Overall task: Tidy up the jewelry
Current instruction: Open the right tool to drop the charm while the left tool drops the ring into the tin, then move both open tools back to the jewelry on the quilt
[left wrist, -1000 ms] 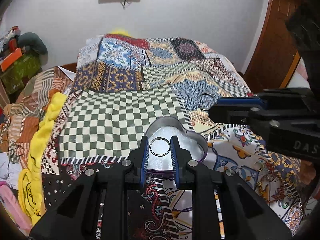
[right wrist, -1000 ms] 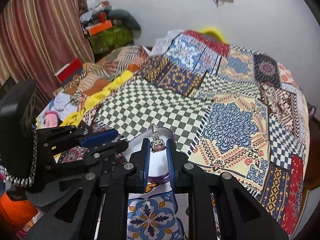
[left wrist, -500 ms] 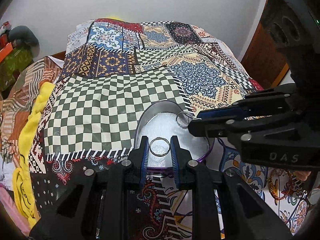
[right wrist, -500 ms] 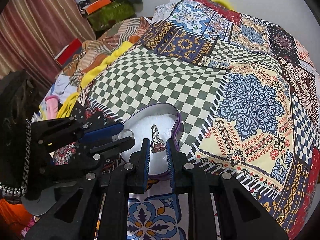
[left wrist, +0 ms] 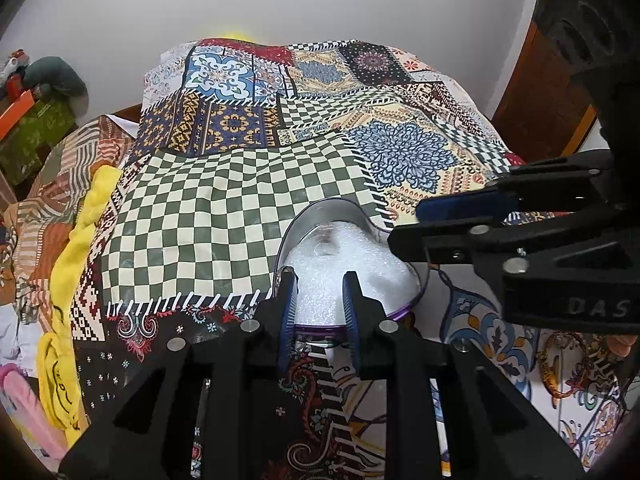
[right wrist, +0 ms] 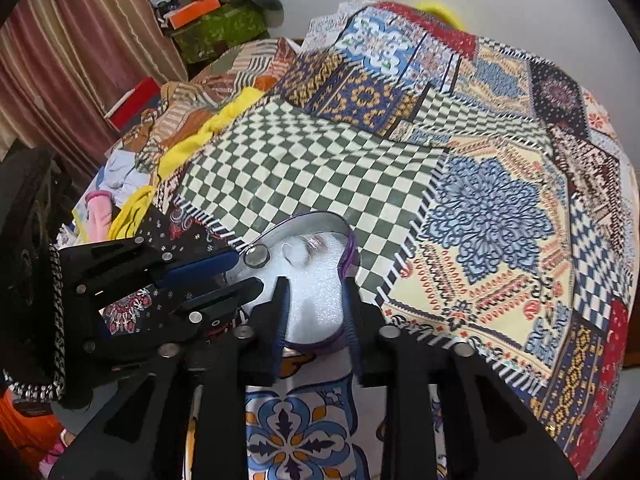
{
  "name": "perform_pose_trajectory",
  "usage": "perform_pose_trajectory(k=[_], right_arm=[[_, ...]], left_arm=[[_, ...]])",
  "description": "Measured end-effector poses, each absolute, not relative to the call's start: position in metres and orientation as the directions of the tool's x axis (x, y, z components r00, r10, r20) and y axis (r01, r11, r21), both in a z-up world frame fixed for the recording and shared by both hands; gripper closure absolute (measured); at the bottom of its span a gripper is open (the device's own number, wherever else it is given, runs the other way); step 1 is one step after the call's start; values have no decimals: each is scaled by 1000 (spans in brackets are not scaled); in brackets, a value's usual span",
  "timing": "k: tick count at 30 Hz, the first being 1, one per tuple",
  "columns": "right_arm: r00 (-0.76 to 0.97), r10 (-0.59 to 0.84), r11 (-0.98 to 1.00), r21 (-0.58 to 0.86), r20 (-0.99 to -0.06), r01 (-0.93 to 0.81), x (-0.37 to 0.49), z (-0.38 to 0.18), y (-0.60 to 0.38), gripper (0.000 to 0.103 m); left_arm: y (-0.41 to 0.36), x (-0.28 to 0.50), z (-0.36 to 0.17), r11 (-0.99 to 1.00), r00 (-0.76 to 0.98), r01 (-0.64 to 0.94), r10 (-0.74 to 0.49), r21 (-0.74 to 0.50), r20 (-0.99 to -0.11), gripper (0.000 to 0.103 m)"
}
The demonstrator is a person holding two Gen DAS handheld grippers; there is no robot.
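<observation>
A heart-shaped metal box (left wrist: 312,216) with a purple rim and white foam lining lies on the patchwork bedspread; it also shows in the right wrist view (right wrist: 320,220). My left gripper (left wrist: 319,280) is open and empty just over the box's near edge. My right gripper (right wrist: 313,286) is open and empty over the foam. In the right wrist view a silver ring (right wrist: 256,255) sits at the tip of the left gripper's fingers (right wrist: 208,266), above the box's left rim. A small sparkly piece (right wrist: 308,245) lies blurred on the foam.
The patchwork bedspread (left wrist: 224,208) covers the bed. A yellow cloth (left wrist: 76,248) and piled clothes lie at the left edge. Boxes (right wrist: 216,24) are stacked by the wall and a striped curtain (right wrist: 72,48) hangs at the left.
Both grippers have opened over the box. The ring has left the left gripper's pads, and the sparkly piece has dropped from the right gripper onto the foam.
</observation>
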State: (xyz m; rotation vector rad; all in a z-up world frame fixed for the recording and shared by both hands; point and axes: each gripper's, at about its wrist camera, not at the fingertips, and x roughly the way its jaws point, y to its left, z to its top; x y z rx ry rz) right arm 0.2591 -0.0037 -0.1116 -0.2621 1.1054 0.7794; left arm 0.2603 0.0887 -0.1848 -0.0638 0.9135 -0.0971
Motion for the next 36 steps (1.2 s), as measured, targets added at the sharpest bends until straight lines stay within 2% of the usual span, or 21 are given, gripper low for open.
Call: perform_pose_trajectory(k=[5,10,19,36], right_arm=[[277,445,724,160,-851,-671,250,-89,-19,74],[351,455,748,137,-818,-650,237,-62,-45,74],[476,429,810,94,-767,-578,215,-33,-101,71],[502,306,870,23,-809,-493,194,-76,-176,71]], left_arm=[[84,251,-168,995,631,51,-95,-80,-770,75],[72,237,-143,996,671,66,-87,-57,-736,64],[36,222,-117,990,691,130,-131,-55,-711,61],[-25,225,-168,963,527,244,-231,-114,-818,61]])
